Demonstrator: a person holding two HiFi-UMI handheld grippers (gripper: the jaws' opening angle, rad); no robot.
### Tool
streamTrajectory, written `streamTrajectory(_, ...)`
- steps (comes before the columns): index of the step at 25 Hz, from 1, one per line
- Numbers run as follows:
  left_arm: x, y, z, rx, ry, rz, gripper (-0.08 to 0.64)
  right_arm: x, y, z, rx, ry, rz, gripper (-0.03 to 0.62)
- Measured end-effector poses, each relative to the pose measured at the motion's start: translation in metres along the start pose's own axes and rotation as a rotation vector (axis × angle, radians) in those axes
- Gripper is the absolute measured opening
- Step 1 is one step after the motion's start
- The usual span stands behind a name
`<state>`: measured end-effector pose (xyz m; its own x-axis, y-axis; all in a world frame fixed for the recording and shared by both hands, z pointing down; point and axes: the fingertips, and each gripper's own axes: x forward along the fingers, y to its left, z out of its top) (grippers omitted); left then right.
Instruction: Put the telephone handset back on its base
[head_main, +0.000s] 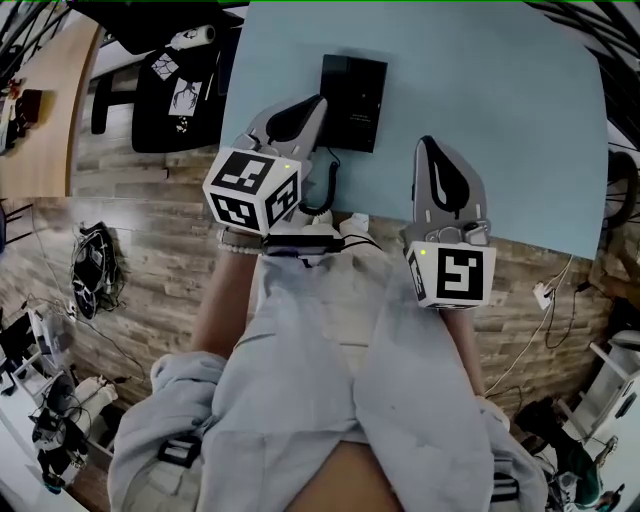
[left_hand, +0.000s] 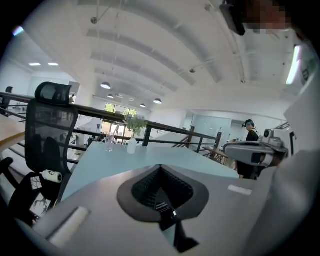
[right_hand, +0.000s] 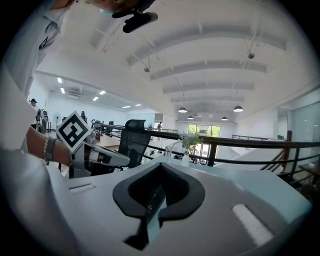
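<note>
The black telephone base (head_main: 352, 100) lies on the light blue table (head_main: 520, 120), toward its far middle. A dark curled cord (head_main: 325, 190) runs from the base toward the near edge. There a black handset (head_main: 303, 242) lies partly hidden under the left gripper's marker cube. My left gripper (head_main: 318, 102) hovers just left of the base, jaws together with nothing between them. To the right of the base, my right gripper (head_main: 430, 145) is over bare table with its jaws together and empty too. Both gripper views look out level over the table and miss the phone: left gripper (left_hand: 160, 167), right gripper (right_hand: 159, 165).
A black office chair (head_main: 170, 90) stands at the table's left side. A glass (left_hand: 109, 142) and a white vase with a plant (left_hand: 132, 142) stand at the table's far end. Cables (head_main: 95, 265) lie on the wooden floor. A person (left_hand: 248, 131) stands far off.
</note>
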<state>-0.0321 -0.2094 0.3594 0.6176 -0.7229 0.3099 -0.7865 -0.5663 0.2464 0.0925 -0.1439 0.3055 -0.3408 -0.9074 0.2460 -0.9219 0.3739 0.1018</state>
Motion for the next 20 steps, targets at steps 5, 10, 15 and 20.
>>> streamTrajectory(5, -0.019, -0.009, 0.014, 0.010, -0.054, -0.031, 0.003, -0.001, 0.000, 0.009, -0.019, -0.020, 0.002, 0.006)
streamTrajectory(10, -0.034, -0.017, 0.021, 0.015, -0.088, -0.041, 0.003, -0.004, 0.001, 0.015, -0.033, -0.030, 0.002, 0.006)
streamTrajectory(15, -0.042, -0.030, 0.024, 0.044, -0.111, -0.059, 0.003, -0.007, 0.003, 0.021, -0.051, -0.045, 0.014, 0.006)
streamTrajectory(20, -0.046, -0.037, 0.024, 0.075, -0.103, -0.064, 0.003, -0.007, 0.005, 0.026, -0.067, -0.051, 0.028, 0.006)
